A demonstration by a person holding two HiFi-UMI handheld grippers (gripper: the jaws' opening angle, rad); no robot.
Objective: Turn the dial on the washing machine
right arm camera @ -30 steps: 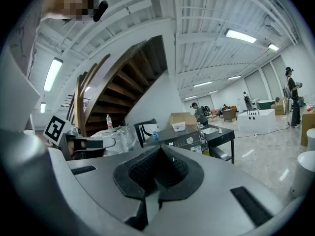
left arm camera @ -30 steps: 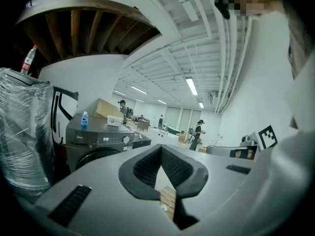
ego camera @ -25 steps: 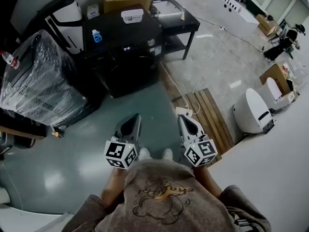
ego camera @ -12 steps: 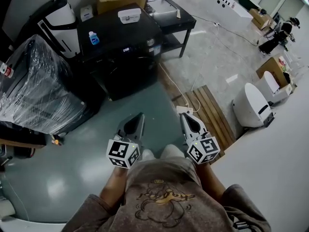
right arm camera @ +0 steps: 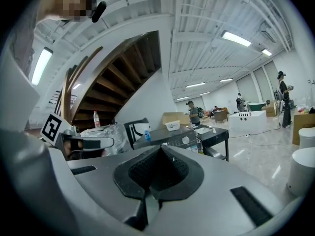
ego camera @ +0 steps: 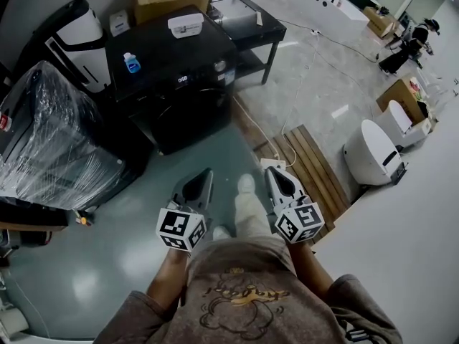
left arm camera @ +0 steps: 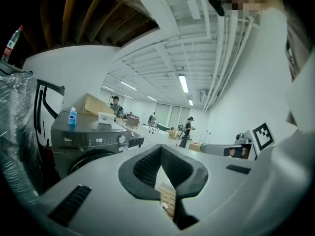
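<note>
Dark front-loading washing machine [ego camera: 168, 57], display [ego camera: 184, 79] lit, silver dial [ego camera: 220, 66] right of display

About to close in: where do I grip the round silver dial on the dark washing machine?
Grip the round silver dial by its rim, jaws either side, probably coming straight at the dark front panel: it faces forward, right of the lit display.

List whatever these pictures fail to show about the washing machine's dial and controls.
- Round silver dial on the black front-loading washing machine: its pointer and markings, too small in all three views.
- Lit display: digits too small in the head view.
- Machine's door: left gripper view, lower part hidden behind the left hand-held gripper.
- Small blue bottle: label too small in every view.
</note>
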